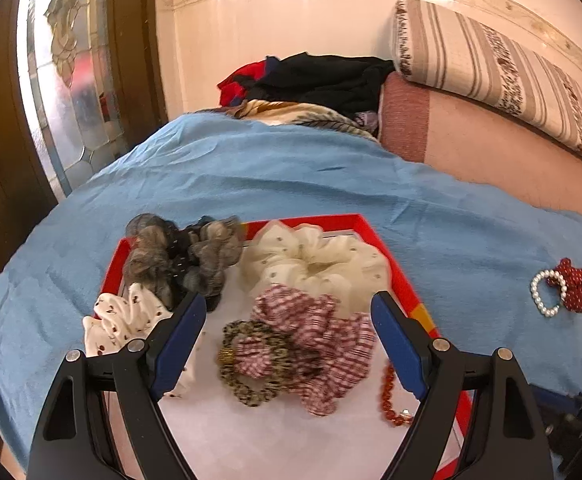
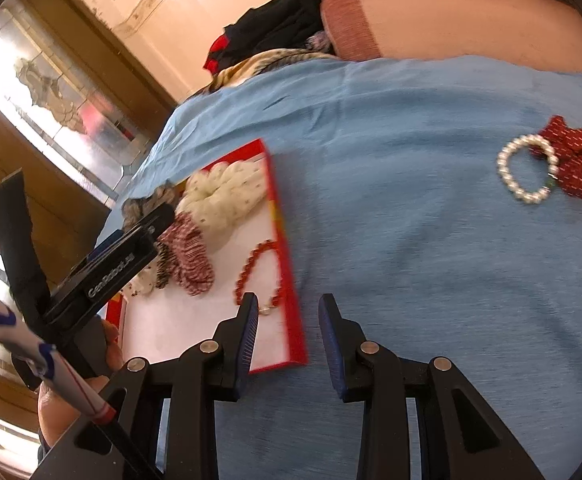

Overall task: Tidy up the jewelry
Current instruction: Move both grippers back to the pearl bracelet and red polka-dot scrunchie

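Left wrist: red tray (image 1: pixel 407 280) holds scrunchies (image 1: pixel 315 260).

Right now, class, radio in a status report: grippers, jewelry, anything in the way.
Left gripper open over tray. Right gripper open, empty. Pearl bracelet and red scrunchie out on blue blanket. Path clear.
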